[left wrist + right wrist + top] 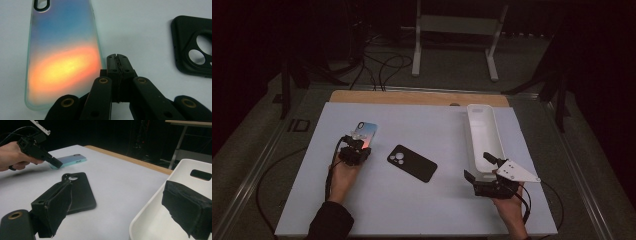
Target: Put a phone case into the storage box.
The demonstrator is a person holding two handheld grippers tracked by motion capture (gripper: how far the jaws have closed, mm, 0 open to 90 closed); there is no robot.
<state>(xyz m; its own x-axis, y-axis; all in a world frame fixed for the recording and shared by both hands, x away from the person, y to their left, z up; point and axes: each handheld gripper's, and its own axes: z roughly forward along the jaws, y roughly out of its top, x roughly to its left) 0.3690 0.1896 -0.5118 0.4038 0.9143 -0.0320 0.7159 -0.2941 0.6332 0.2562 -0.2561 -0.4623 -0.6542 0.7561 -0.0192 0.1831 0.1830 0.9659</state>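
A phone case with a blue-to-orange sheen [365,132] [62,55] lies flat at the left of the white board. My left gripper [360,145] [117,58] is shut with nothing between its jaws, and its tips sit right beside the near long edge of that case. A black phone case [412,163] [195,47] [80,192] lies flat mid-board. My right gripper [477,166] [122,207] is open and straddles the near corner of a white tray [484,125] [155,220], one pad over the tray's inside and one outside it.
The tray is long, narrow and holds nothing. The white board [422,210] lies on a wooden tabletop [412,97]. Cables trail off both grippers. A white stand [457,25] and floor cables are beyond the table in the dark.
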